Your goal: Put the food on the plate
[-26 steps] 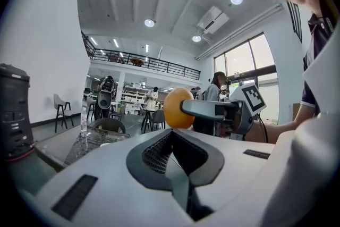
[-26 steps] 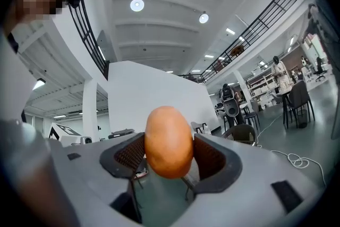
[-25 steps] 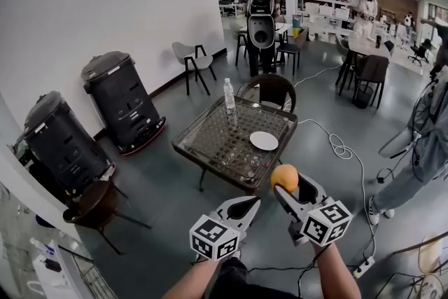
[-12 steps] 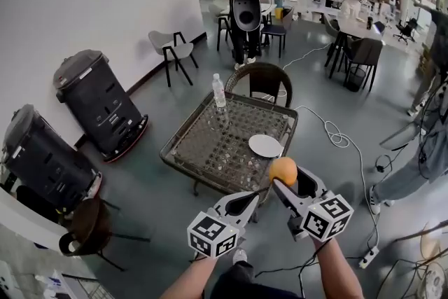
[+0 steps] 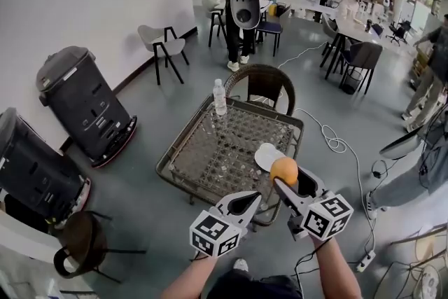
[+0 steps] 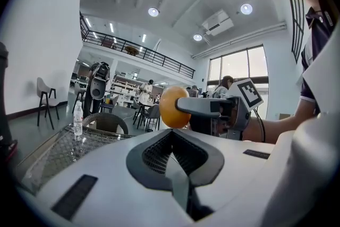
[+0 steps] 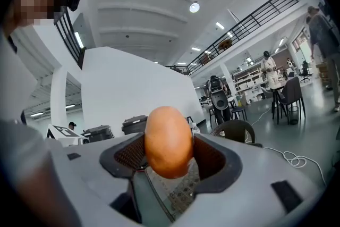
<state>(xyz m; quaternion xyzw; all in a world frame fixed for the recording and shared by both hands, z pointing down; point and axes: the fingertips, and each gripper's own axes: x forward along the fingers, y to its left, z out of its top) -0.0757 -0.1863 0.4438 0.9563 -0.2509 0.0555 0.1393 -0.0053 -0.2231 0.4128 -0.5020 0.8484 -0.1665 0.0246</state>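
- I see the plate [image 5: 263,153] partly hidden behind the orange [image 5: 284,170]; it sits on the table [image 5: 217,143], beyond the fingertips.
- Right gripper [image 7: 169,140]: fingers clamped on the orange.
- Left gripper [image 6: 171,134]: fingers together, nothing between.

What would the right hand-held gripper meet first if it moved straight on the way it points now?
Probably the white plate on the table, just beyond the orange in the right hand-held gripper; depth is unclear.

we count: 1 round orange fruit [image 5: 284,170] | 1 round white plate [image 5: 264,153] | 1 clear plastic water bottle [image 5: 220,97] | 1 glass-topped wicker table [image 5: 213,150] | 1 brown wicker chair [image 5: 264,80] | 2 dark grey lidded bins [image 5: 82,105] [image 5: 31,175] | 2 grey two-jaw grippers [image 5: 249,202] [image 5: 287,180]
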